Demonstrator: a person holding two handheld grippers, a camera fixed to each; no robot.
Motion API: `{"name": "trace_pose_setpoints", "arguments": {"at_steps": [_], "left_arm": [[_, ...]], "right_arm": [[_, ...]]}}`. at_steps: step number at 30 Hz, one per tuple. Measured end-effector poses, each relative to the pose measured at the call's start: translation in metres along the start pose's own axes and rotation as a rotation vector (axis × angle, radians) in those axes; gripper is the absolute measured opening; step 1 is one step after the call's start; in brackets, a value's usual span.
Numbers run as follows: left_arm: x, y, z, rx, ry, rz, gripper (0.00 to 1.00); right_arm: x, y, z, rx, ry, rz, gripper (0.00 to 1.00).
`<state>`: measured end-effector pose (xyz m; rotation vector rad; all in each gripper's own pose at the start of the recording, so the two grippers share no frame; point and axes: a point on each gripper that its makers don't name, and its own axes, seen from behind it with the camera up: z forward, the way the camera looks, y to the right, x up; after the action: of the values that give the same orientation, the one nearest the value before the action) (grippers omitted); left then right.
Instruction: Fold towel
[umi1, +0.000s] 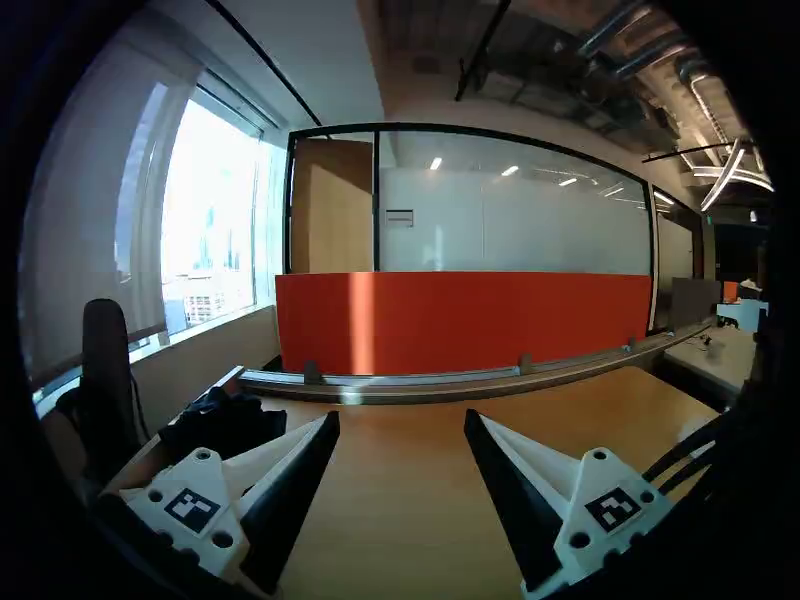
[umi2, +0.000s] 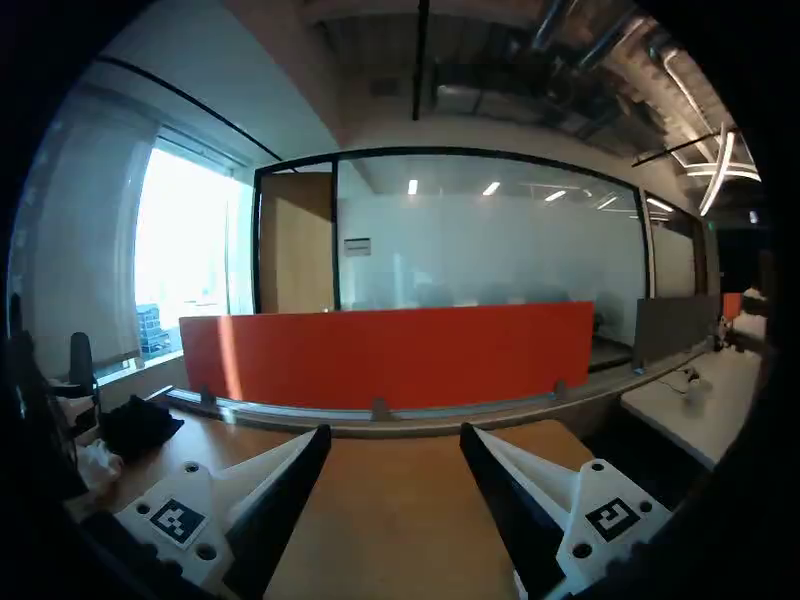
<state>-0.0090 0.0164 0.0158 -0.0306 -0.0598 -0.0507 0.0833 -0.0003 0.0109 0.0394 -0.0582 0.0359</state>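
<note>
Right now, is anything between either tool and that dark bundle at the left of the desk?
Nothing visible. The left tool and right tool hang open over bare desk. The dark bundle lies ahead and to the left of both, with only wood between, as far as shows. I cannot tell whether it is the towel.

1. A pale wooden bench (umi1: 400, 480) runs up to a low orange partition (umi1: 460, 320), with a grey rail along the partition's foot.
2. Behind the partition stands a frosted glass wall (umi1: 510, 215) in black frames, beside a wooden door (umi1: 330, 205).
3. A tall window (umi1: 210, 230) on the left lets in bright daylight, and a sheer blind (umi1: 90, 240) hangs next to it.
4. Bare pipes (umi1: 640, 45) and thin strip lamps (umi1: 735, 170) cross the open ceiling.
5. A white desk (umi2: 700, 400) stands off to the right.
</note>
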Motion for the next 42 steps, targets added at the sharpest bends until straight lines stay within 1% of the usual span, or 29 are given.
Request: {"name": "trace_pose_setpoints", "arguments": {"at_steps": [6, 11, 14, 20, 23, 29, 32, 38, 42], "left_arm": [[-0.006, -0.001, -0.001, 0.007, 0.03, 0.005, 0.92], [-0.024, 0.0, 0.001, 0.008, 0.049, 0.023, 0.92], [-0.036, -0.003, 0.003, 0.015, 0.061, 0.029, 0.92], [-0.065, -0.004, 0.011, 0.012, 0.075, 0.029, 0.92], [-0.081, -0.007, 0.014, 0.015, 0.083, 0.022, 0.92], [-0.11, -0.017, 0.016, 0.036, 0.096, 0.009, 0.92], [-0.123, -0.019, 0.016, 0.048, 0.101, 0.0, 0.92], [-0.147, -0.016, 0.018, 0.04, 0.11, -0.02, 0.92], [-0.158, -0.015, 0.018, 0.039, 0.113, -0.007, 0.92]], "right_arm": [[0.001, -0.011, -0.002, 0.011, 0.0, 0.013, 1.0], [0.0, -0.018, -0.005, 0.015, 0.014, 0.019, 1.0], [-0.007, -0.02, -0.005, 0.018, 0.019, 0.011, 1.0], [-0.029, -0.023, 0.001, 0.015, -0.005, -0.019, 1.0], [-0.04, -0.027, 0.005, 0.014, -0.005, -0.024, 1.0], [-0.067, -0.033, 0.013, 0.016, -0.023, -0.036, 1.0], [-0.074, -0.036, 0.017, 0.021, -0.021, -0.047, 1.0], [-0.087, -0.035, 0.022, 0.021, -0.009, -0.052, 1.0], [-0.097, -0.031, 0.023, 0.016, -0.016, -0.053, 1.0]]}}
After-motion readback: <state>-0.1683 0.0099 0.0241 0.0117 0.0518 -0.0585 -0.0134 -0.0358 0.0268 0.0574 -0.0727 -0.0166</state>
